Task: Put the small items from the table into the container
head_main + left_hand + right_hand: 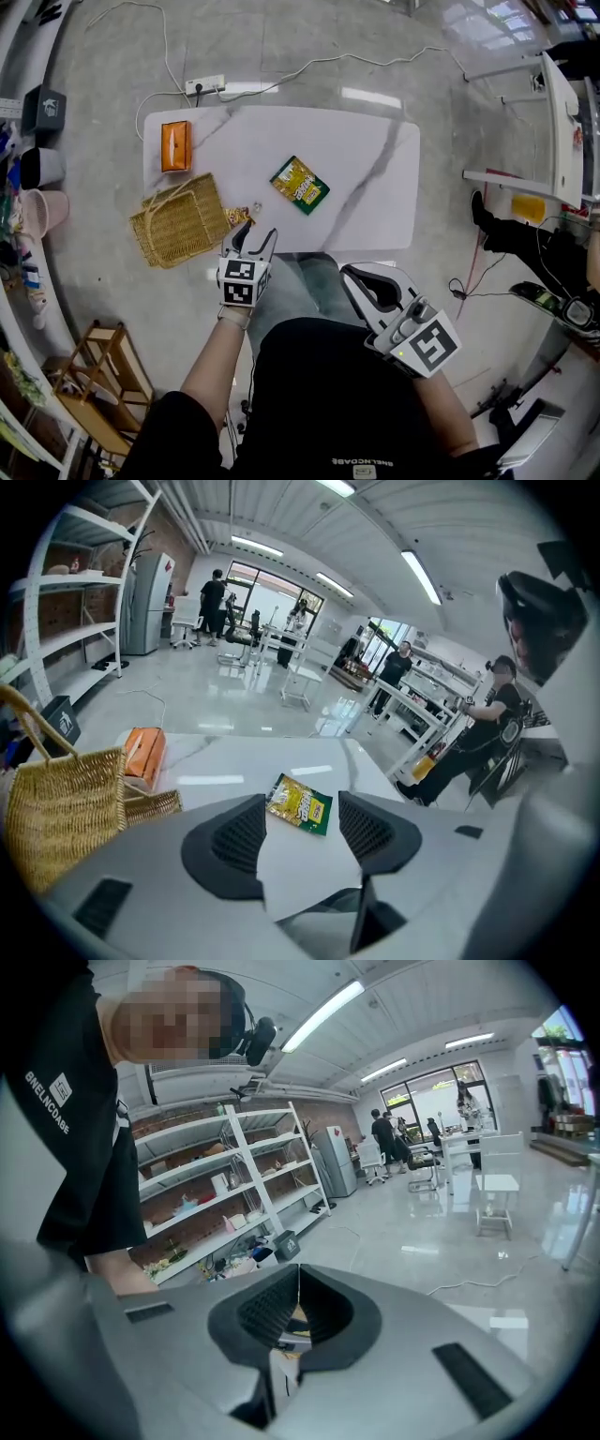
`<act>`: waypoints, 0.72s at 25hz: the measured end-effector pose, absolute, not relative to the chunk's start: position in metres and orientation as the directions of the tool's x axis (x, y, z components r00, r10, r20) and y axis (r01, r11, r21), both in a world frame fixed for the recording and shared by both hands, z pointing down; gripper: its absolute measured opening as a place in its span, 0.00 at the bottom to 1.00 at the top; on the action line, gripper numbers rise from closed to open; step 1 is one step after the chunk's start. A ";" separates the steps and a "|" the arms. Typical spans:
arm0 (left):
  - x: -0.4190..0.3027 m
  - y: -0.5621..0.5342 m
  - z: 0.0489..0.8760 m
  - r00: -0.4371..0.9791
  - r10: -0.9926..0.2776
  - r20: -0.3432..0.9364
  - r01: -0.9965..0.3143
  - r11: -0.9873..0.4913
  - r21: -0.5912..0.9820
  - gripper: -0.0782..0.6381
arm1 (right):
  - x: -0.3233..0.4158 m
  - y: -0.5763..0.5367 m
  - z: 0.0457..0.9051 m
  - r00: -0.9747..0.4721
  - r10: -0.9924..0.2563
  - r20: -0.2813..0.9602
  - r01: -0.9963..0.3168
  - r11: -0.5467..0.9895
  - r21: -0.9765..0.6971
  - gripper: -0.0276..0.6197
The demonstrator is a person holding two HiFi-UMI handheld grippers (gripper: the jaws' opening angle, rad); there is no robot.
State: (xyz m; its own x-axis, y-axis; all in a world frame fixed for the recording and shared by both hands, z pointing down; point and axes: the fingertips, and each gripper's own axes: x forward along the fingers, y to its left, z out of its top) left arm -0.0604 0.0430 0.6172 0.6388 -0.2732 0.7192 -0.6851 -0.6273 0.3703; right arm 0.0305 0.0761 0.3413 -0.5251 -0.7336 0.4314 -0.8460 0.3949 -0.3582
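Jaws apart and empty, the left tool [255, 234] at centre frame faces the yellow-green packet [300, 185], apparently to carry it to the wicker basket [178, 225]; the right tool [352, 275] idles closed

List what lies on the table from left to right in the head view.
wicker basket → small gold-brown wrapped item → green-and-yellow packet. The orange box shares the basket's span, so it is left out.
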 end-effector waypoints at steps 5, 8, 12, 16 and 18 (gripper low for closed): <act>-0.059 0.049 0.660 0.606 -0.225 0.763 -0.684 -0.636 0.356 0.45 | 0.036 0.080 0.363 -0.501 -0.732 0.462 -0.858 0.349 -0.377 0.06; -0.056 0.049 0.681 0.583 -0.216 0.783 -0.689 -0.643 0.335 0.45 | 0.039 0.086 0.374 -0.486 -0.731 0.479 -0.864 0.317 -0.391 0.06; -0.052 0.046 0.707 0.563 -0.210 0.799 -0.703 -0.631 0.329 0.45 | 0.041 0.095 0.391 -0.470 -0.722 0.507 -0.869 0.279 -0.408 0.06; -0.050 0.047 0.732 0.549 -0.193 0.813 -0.703 -0.634 0.324 0.46 | 0.041 0.101 0.401 -0.459 -0.716 0.526 -0.872 0.250 -0.421 0.06; -0.051 0.045 0.745 0.537 -0.194 0.821 -0.711 -0.627 0.317 0.45 | 0.043 0.105 0.406 -0.452 -0.713 0.536 -0.875 0.240 -0.420 0.06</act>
